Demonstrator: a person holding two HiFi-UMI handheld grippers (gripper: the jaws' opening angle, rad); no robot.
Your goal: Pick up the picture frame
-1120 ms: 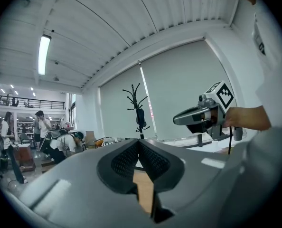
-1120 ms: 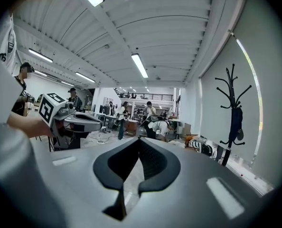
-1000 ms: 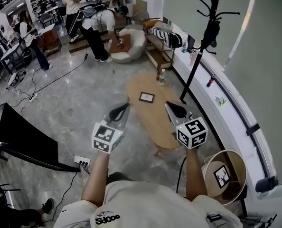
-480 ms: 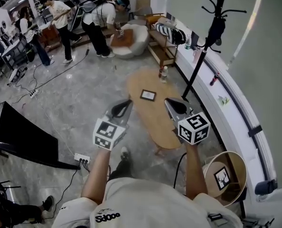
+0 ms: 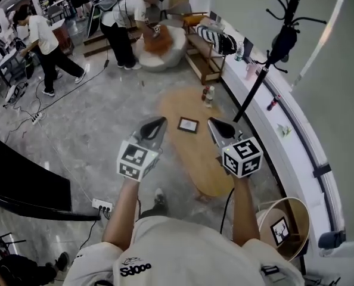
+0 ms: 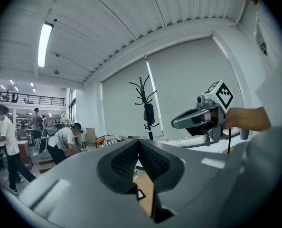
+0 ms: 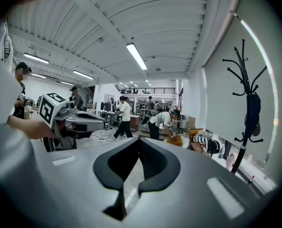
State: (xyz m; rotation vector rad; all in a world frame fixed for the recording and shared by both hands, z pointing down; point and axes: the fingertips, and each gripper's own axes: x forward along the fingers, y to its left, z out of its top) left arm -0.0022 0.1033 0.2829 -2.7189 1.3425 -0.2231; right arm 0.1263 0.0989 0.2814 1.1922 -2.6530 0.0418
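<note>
Head view, looking steeply down.

- Picture frame [image 5: 188, 124]: small and rectangular, with a thin dark border around a pale inner panel. What the panel shows is too small to make out. It lies flat, slightly askew, on the far half of the surface, with nothing touching it.
- Surface [image 5: 208, 167]: a low oval top of light wood. A bottle [image 5: 208, 95] stands near its far end, beyond the frame.
- Left gripper [image 5: 159, 121]: held out over the floor just beside the surface's left edge. In the left gripper view its jaws are pressed together with nothing between them [image 6: 139, 141].
- Right gripper [image 5: 213, 123]: held out over the surface. In the right gripper view its jaws are likewise closed and empty [image 7: 139, 139].
- In the head view the frame shows between the two gripper tips, a little beyond them and clear of both.
- A black coat stand [image 5: 266, 58] rises to the right of the surface, by the window ledge.
- Several people stand in the background, at the far end of the room.
</note>
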